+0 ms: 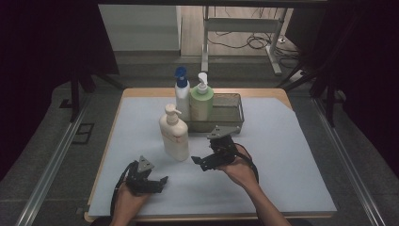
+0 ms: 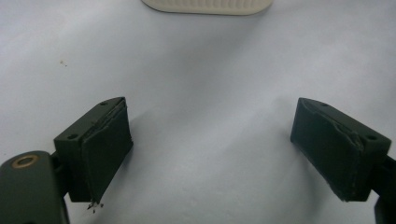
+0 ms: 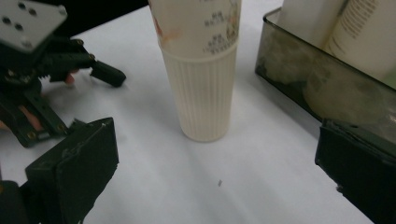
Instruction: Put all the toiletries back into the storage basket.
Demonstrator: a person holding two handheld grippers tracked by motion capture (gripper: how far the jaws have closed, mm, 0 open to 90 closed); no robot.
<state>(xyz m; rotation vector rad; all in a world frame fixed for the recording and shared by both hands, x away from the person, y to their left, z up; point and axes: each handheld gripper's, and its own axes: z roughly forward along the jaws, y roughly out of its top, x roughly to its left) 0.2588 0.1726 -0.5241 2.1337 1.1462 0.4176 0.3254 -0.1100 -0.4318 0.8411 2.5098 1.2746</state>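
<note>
The cream pump bottle (image 1: 174,134) stands upright on the white table sheet (image 1: 282,155), just in front of the wire basket (image 1: 235,115) that holds a blue-capped pump bottle (image 1: 182,94) and a green pump bottle (image 1: 202,101). The right gripper (image 1: 200,161) hovers beside the cream bottle, on the basket's near side, jaws spread wide and empty. The left gripper (image 1: 160,181) rests farther from the basket, also wide apart and holding nothing.

The bottle looks like stiff plastic, probably weighty if full, tall and so inclined to tip. Its ribbed lower body (image 3: 203,98) should give the pads the best purchase; the smooth labelled upper part seems slipperier, and the pump head is a poor hold.
</note>
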